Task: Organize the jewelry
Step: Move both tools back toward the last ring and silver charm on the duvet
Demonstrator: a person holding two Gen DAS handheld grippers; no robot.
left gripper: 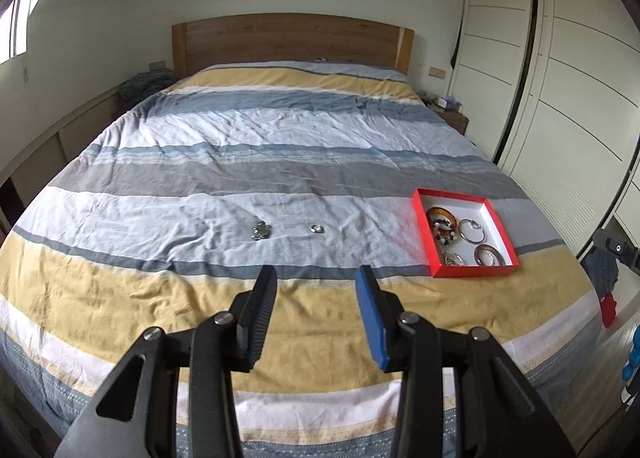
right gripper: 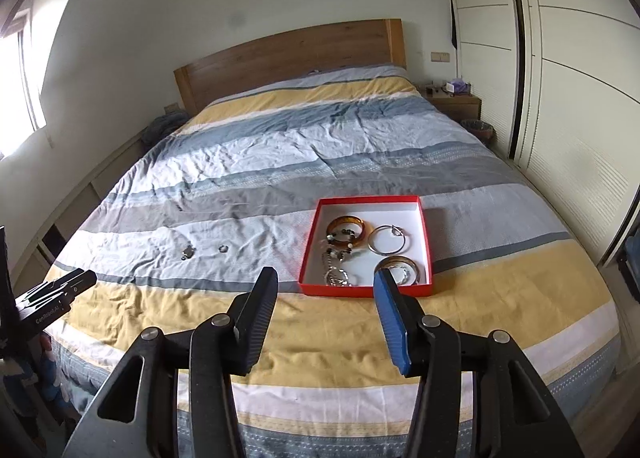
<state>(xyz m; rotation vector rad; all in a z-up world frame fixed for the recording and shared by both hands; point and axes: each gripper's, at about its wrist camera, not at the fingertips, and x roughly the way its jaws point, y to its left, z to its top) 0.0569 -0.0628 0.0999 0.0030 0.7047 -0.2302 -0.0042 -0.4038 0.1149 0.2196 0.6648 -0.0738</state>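
Two grippers hung above the foot of the bed, both with fingers spread apart and nothing between them. The left gripper [left gripper: 316, 278] pointed up the bedspread [left gripper: 280, 161] toward twelve o'clock, where the two loose pieces lay: a small silver cluster [left gripper: 261, 230], perhaps a brooch or bunched chain, too small to tell, just left of its line, and a ring [left gripper: 317, 228] almost dead ahead. That aim suggested the left side was lined up to collect the stray items, the ring most directly.

The right gripper [right gripper: 326, 278] faced the red box [right gripper: 427, 242], which sat just past its fingertips at about one o'clock. In its view the loose cluster [right gripper: 188, 252] and ring [right gripper: 223, 248] lay well off at ten o'clock. The open box held the pieces already gathered: an amber bangle [right gripper: 346, 232] at the far left, a thin silver hoop [right gripper: 387, 240] to its right, a wider bangle [right gripper: 398, 270] at the near right, and a tangle of beads and chain [right gripper: 338, 272] at the near left. The bangles lay flat and separate, probably so they would not snag, while the white floor still showed room along the far side for the ring.

The soft, creased cover likely made the small ring awkward to pinch cleanly.
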